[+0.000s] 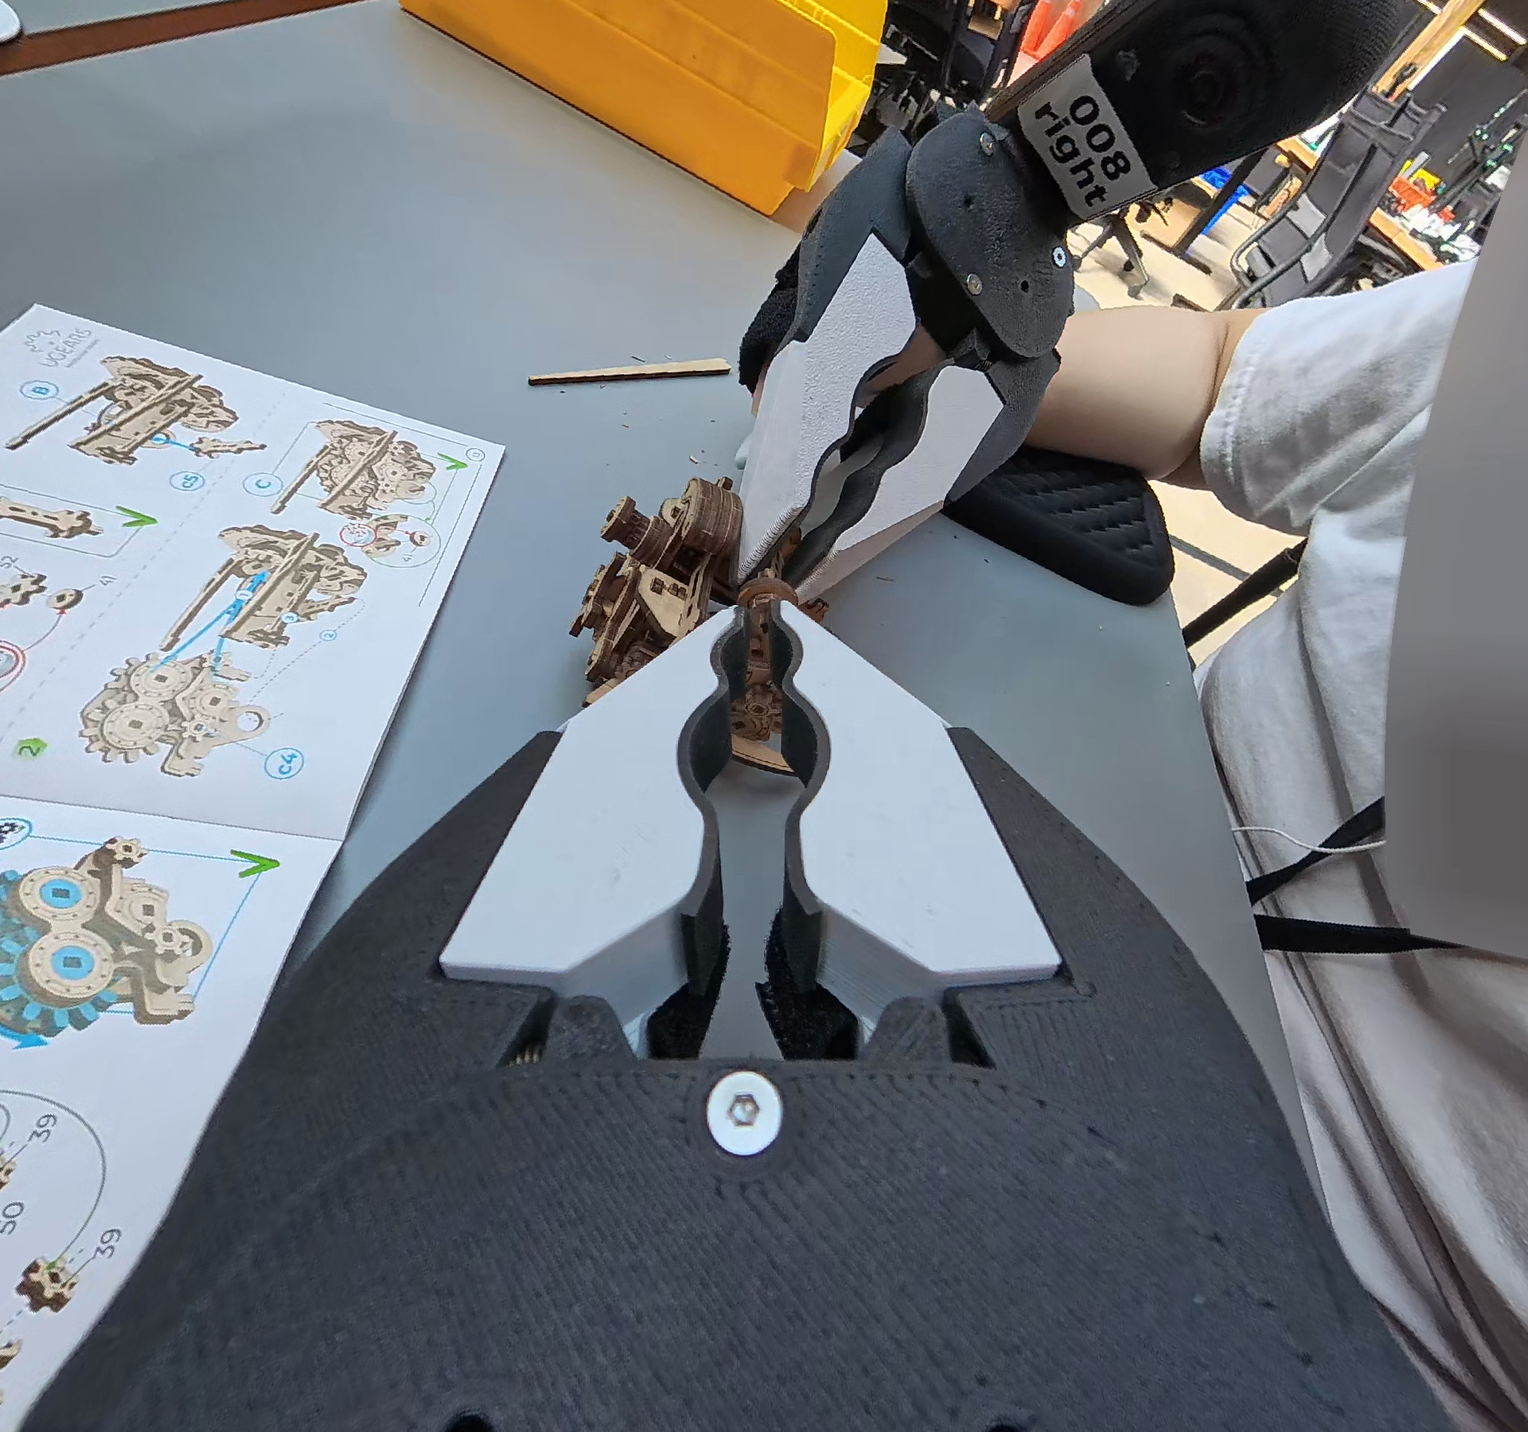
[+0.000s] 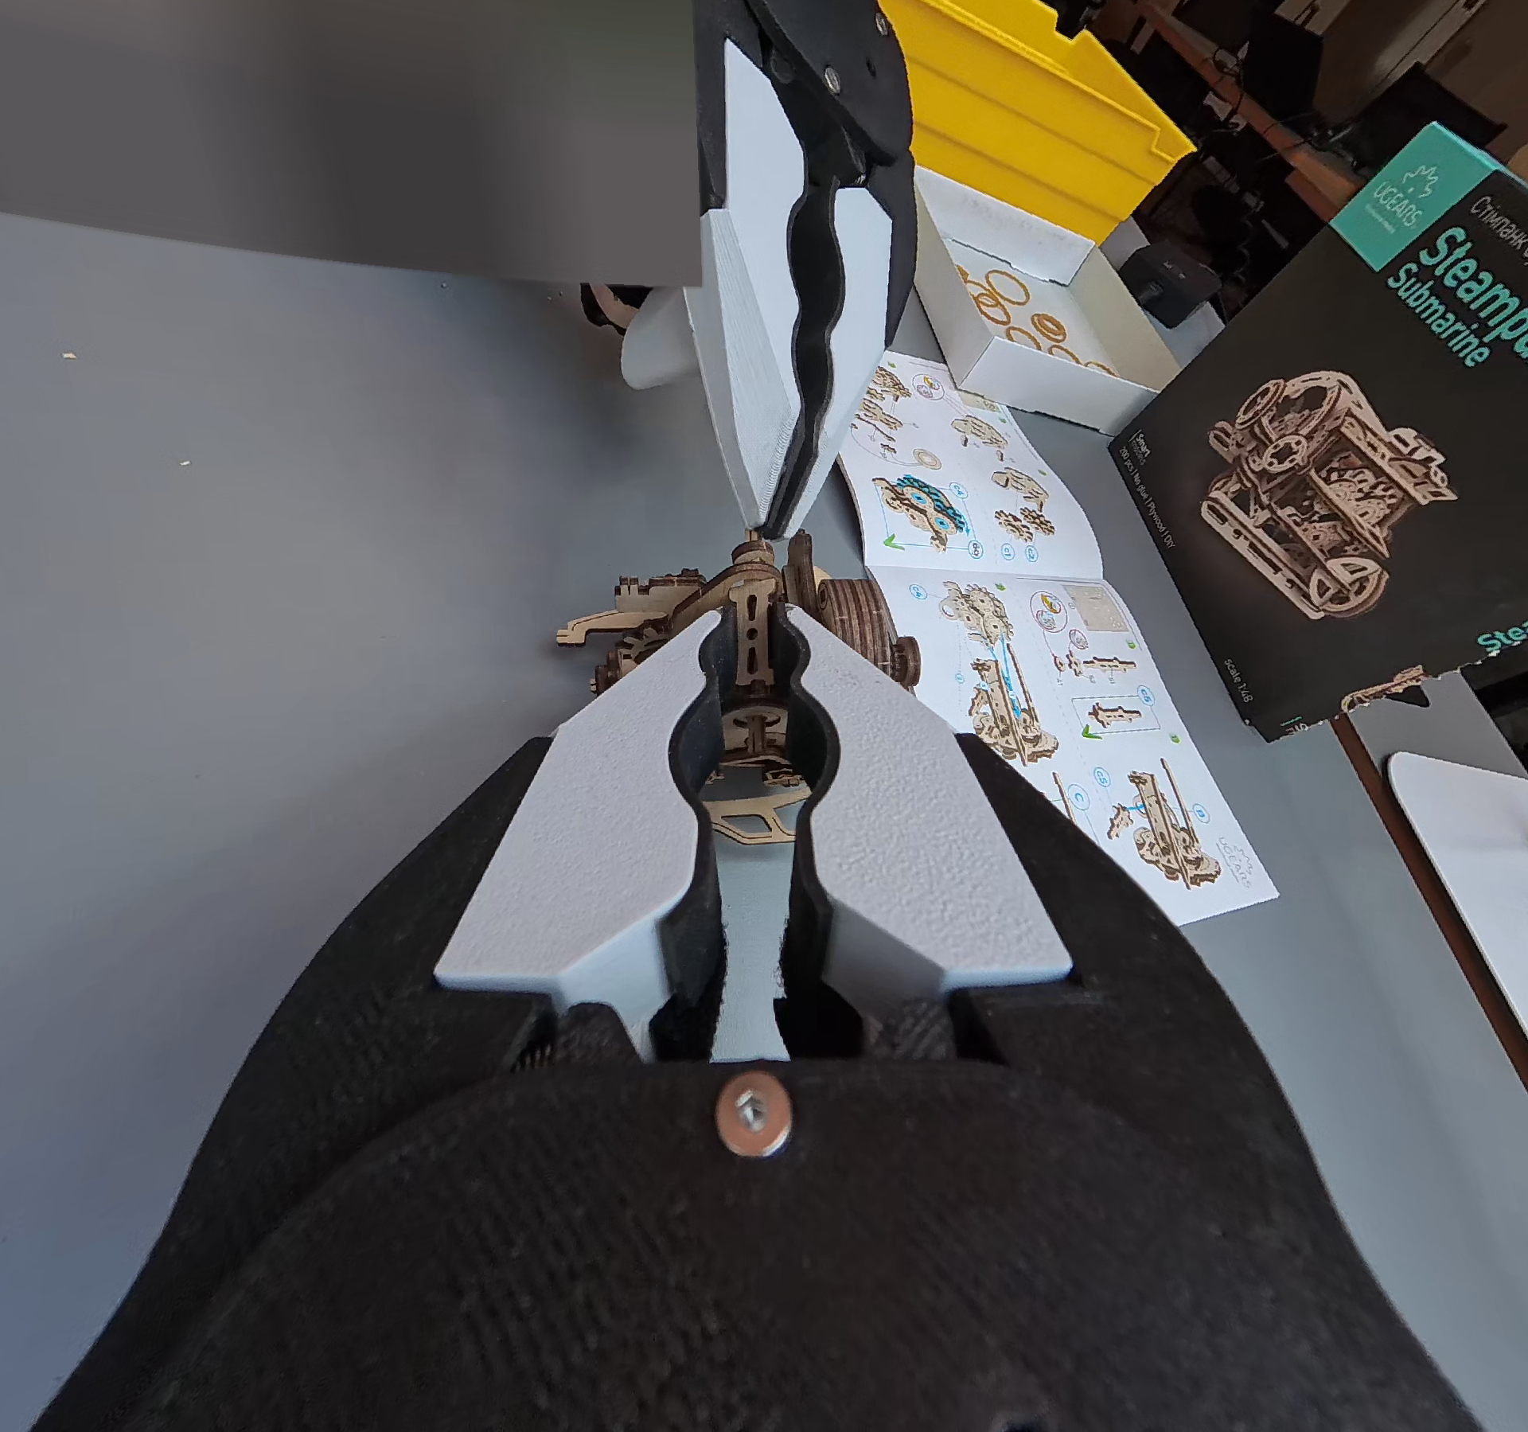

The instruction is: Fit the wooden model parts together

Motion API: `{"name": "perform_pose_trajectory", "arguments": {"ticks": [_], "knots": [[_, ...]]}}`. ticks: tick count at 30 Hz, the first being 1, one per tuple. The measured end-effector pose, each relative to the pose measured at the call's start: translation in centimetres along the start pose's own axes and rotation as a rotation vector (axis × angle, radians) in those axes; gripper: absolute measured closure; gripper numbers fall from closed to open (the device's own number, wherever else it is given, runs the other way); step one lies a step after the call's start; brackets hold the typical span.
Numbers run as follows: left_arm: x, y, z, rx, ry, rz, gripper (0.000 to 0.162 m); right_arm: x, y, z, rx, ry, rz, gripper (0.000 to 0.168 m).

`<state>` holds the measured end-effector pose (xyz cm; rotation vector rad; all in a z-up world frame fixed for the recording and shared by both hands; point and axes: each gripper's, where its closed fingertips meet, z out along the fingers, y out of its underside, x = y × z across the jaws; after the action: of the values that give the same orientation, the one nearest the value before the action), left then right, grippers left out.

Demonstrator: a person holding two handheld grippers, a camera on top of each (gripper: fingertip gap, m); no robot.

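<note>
While left tongs (image 1: 754,616) are clamping thin upright piece (image 2: 171,636) steady, right tongs (image 2: 748,621) are pinching wooden model (image 1: 661,573) (resting on bench (image 1: 413,234)), both closed, likely pressing 2 parts together.

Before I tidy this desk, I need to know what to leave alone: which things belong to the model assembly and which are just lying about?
In use:
- wooden model, on the table between both grippers
- left gripper, closed on a model part
- right gripper, closed on an upright strut
- instruction sheet

Lying about:
- yellow bin
- loose wooden strip
- white tray of rings
- kit box
</note>
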<state>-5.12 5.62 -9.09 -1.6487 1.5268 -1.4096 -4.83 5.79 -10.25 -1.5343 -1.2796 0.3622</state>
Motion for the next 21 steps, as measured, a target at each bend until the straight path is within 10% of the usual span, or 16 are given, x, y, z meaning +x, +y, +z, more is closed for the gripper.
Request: {"name": "perform_pose_trajectory", "arguments": {"ticks": [21], "knots": [[0.38, 0.83, 0.66, -0.034, 0.025, 0.012, 0.162, -0.54, 0.33, 0.02, -0.100, 0.024, -0.101, 0.163]]}}
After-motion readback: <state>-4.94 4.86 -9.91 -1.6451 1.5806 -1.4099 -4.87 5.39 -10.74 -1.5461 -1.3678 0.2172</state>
